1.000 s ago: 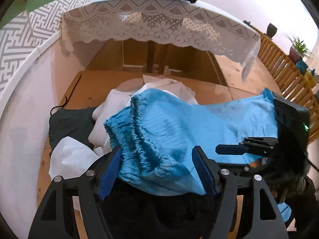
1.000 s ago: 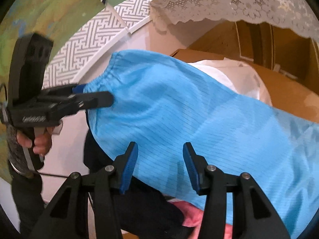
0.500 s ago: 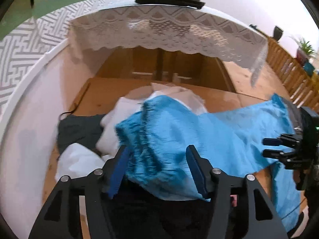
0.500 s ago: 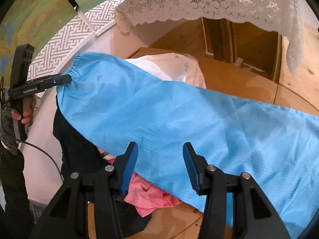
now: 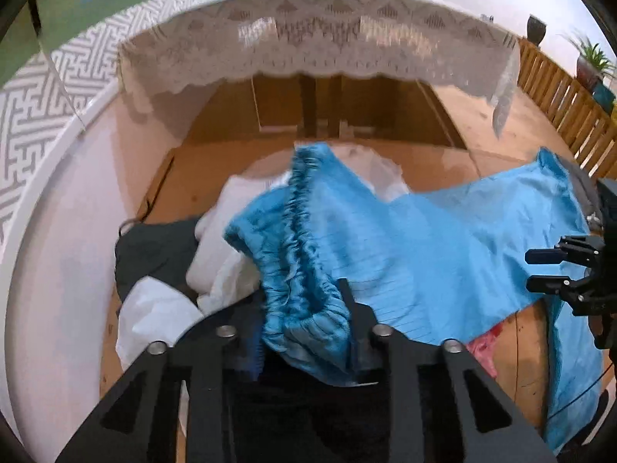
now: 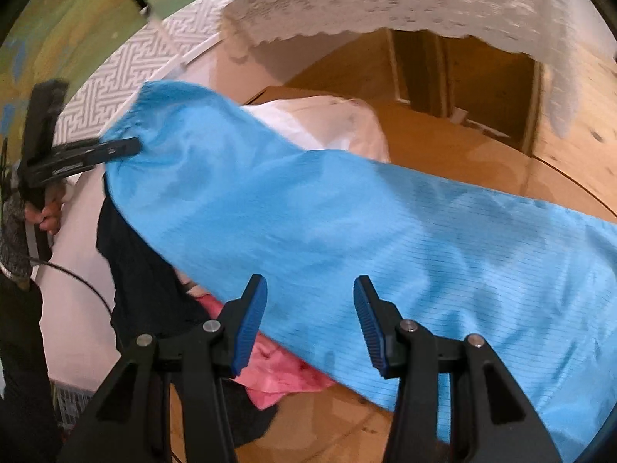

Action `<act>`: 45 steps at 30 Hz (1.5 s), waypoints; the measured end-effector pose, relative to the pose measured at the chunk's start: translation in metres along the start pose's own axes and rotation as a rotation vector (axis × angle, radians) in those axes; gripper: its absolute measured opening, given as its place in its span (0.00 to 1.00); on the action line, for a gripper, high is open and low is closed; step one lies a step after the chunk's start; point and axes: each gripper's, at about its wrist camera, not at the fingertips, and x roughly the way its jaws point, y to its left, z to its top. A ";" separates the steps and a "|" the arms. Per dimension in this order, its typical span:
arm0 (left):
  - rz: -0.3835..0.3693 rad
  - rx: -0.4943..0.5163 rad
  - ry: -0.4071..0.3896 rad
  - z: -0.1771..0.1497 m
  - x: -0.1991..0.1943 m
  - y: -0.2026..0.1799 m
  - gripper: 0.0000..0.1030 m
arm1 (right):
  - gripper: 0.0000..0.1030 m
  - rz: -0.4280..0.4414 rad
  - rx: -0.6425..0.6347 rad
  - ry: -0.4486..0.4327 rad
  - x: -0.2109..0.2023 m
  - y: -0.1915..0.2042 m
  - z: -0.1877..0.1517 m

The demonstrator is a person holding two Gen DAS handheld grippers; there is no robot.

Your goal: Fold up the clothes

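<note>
A bright blue garment (image 5: 443, 250) with an elastic waistband (image 5: 297, 231) stretches across a pile of clothes. My left gripper (image 5: 304, 301) is shut on the bunched waistband and holds that end up; the right wrist view shows it as the left gripper (image 6: 127, 148) at the cloth's far left end. My right gripper (image 6: 308, 293) is open just above the blue garment (image 6: 347, 231), with nothing between its pads. From the left wrist view, the right gripper (image 5: 540, 268) sits at the cloth's right edge with its jaws apart.
Under the blue cloth lie a white garment (image 5: 219, 247), a dark garment (image 5: 154, 247) and a pink one (image 6: 277, 374), all on a wooden surface (image 6: 462, 146). A lace-draped table (image 5: 308, 50) stands behind. A white wall runs on the left, a wooden railing (image 5: 570, 108) on the right.
My left gripper's jaws have narrowed onto the waistband and raised it. The right gripper has drawn away to the right, and the blue garment now hangs stretched out between the two.
</note>
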 end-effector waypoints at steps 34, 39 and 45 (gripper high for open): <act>-0.223 0.166 -0.400 0.172 -0.179 -0.293 0.10 | 0.45 -0.265 0.135 0.031 -0.062 -0.205 -0.095; -0.294 0.261 -0.410 0.195 -0.189 -0.412 0.10 | 0.45 -0.258 0.240 -0.007 -0.128 -0.242 -0.136; -0.437 0.388 -0.338 0.184 -0.153 -0.556 0.10 | 0.45 -0.315 0.341 -0.035 -0.216 -0.290 -0.199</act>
